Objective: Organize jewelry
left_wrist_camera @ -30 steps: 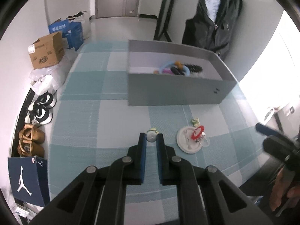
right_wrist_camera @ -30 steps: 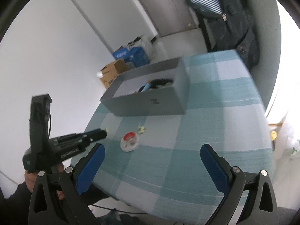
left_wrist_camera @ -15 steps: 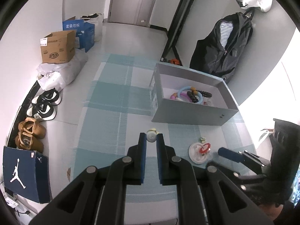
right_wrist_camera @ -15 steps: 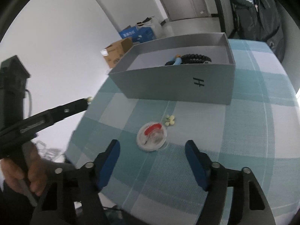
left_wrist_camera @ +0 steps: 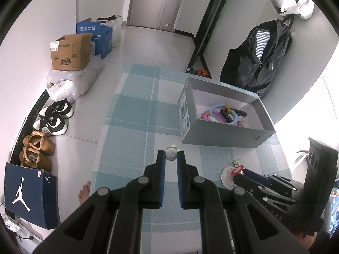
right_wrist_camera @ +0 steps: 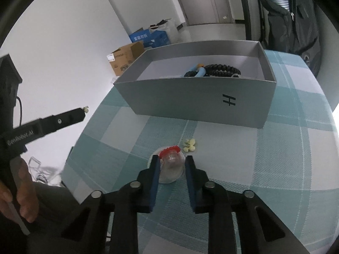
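My left gripper [left_wrist_camera: 170, 156] is shut on a small pale yellow-white jewelry piece [left_wrist_camera: 171, 152] and holds it high above the checked table [left_wrist_camera: 131, 114]. In the right wrist view the left gripper [right_wrist_camera: 81, 112] reaches in from the left, the piece [right_wrist_camera: 85, 109] at its tip. My right gripper [right_wrist_camera: 172, 162] is open, its fingers either side of a clear round dish [right_wrist_camera: 169, 167] that holds a red piece [right_wrist_camera: 169, 149]. A small yellow piece [right_wrist_camera: 189, 145] lies just beyond the dish. The grey box [right_wrist_camera: 197, 103] holds bracelets [right_wrist_camera: 214, 71].
The grey box [left_wrist_camera: 224, 131] stands at the table's far right in the left wrist view. Shoes [left_wrist_camera: 53, 116], cardboard boxes [left_wrist_camera: 70, 53] and a blue shoebox [left_wrist_camera: 29, 194] lie on the floor to the left. A dark jacket [left_wrist_camera: 258, 55] hangs by the wall.
My left gripper has risen and pulled back with the pale piece in it. My right gripper has moved down to the clear dish and narrowed around it.
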{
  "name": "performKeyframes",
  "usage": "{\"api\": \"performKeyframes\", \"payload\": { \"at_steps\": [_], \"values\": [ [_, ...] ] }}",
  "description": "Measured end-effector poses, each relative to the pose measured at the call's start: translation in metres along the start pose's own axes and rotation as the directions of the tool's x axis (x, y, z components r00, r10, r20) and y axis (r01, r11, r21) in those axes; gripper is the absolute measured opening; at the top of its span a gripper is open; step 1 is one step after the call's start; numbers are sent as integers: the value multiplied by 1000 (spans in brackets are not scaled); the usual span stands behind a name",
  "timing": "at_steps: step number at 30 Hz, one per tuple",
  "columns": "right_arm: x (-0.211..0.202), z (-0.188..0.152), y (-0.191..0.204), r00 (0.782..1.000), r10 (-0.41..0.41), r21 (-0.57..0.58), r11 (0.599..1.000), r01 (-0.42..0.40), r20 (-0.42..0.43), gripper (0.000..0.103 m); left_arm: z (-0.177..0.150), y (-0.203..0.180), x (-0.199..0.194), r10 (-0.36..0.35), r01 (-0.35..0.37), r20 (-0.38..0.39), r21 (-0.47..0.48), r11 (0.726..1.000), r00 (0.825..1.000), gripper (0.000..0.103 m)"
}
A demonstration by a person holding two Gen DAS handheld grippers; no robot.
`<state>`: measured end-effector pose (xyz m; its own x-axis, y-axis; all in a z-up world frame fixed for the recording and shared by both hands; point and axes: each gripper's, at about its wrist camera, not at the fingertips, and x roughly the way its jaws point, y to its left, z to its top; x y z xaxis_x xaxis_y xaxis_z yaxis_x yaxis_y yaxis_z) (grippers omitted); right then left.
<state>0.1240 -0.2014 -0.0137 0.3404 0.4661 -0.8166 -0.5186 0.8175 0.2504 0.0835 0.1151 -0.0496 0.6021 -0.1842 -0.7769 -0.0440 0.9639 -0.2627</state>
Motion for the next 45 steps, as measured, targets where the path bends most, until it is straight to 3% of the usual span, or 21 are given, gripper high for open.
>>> {"api": "performKeyframes", "payload": {
  "at_steps": [5,13,25,30,34,37,40,45],
  "values": [
    [0,1,1,1000,-6,5,1000,6,7,18,-1,-1,-1,1,-1,1,2,1000,1000,6],
    [-11,-1,-9,999,49,46,998,-50,19,18,1,-1,0,-5,5,1,-13,1000,1000,6],
    [-43,8,-24,986,126,91,987,-136,105,18,4,-14,-4,-28,28,32,2,1000,999,6],
    [-62,31,-31,969,190,122,970,-210,158,18,13,-30,-9,-69,68,61,9,998,996,6],
    [-77,56,-32,960,204,95,970,-225,193,18,21,-48,-15,-63,56,109,67,996,992,6],
    [-78,73,-32,960,210,62,972,-225,184,18,28,-56,-14,-96,87,104,87,992,990,6],
    [-72,91,-33,967,192,13,980,-197,165,18,42,-65,-6,-87,75,89,126,989,992,6],
    [-53,116,-40,973,184,-17,983,-183,140,18,61,-67,8,-154,151,24,90,984,988,6]
  ]
}}
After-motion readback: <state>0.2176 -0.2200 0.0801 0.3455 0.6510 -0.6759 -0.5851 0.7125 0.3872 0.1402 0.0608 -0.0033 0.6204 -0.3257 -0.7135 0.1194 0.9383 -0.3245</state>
